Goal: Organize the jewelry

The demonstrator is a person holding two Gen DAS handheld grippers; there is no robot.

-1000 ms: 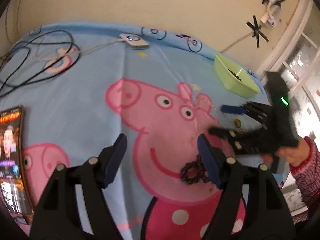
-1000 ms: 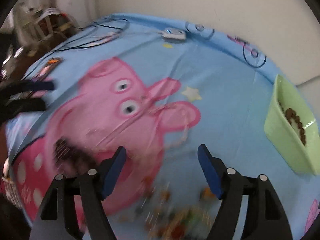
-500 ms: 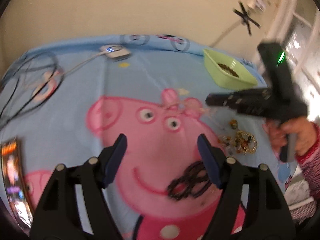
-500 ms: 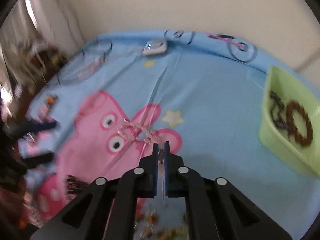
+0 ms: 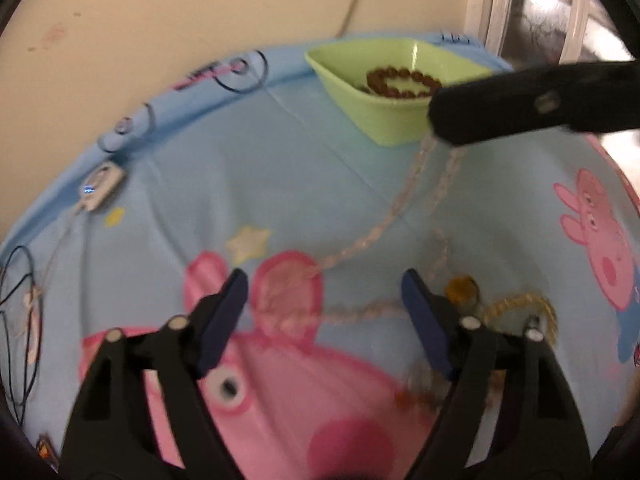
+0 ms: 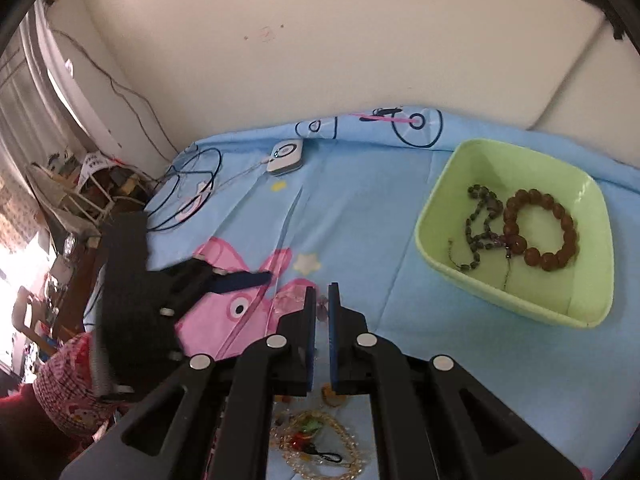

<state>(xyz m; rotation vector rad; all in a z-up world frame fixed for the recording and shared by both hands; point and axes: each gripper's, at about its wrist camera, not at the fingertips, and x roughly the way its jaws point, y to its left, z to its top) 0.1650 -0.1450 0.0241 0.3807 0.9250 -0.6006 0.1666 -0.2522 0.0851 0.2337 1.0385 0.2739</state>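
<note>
Right gripper (image 6: 322, 300) clenched on clear bead necklace (image 5: 404, 196), strand lifted near green tray (image 6: 516, 300). Left gripper (image 5: 324, 312) closing, nothing gripped, above bedsheet (image 5: 280, 160).

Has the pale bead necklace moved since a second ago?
Yes. The pale bead necklace now hangs from the right gripper, lifted toward the green bowl.

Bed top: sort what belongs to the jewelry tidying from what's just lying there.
Job:
green tray
brown bead bracelet in it
dark bead strand in it
clear bead necklace, hanging from the right tool
gold jewelry pile

Lying about:
white device
black cables
</note>
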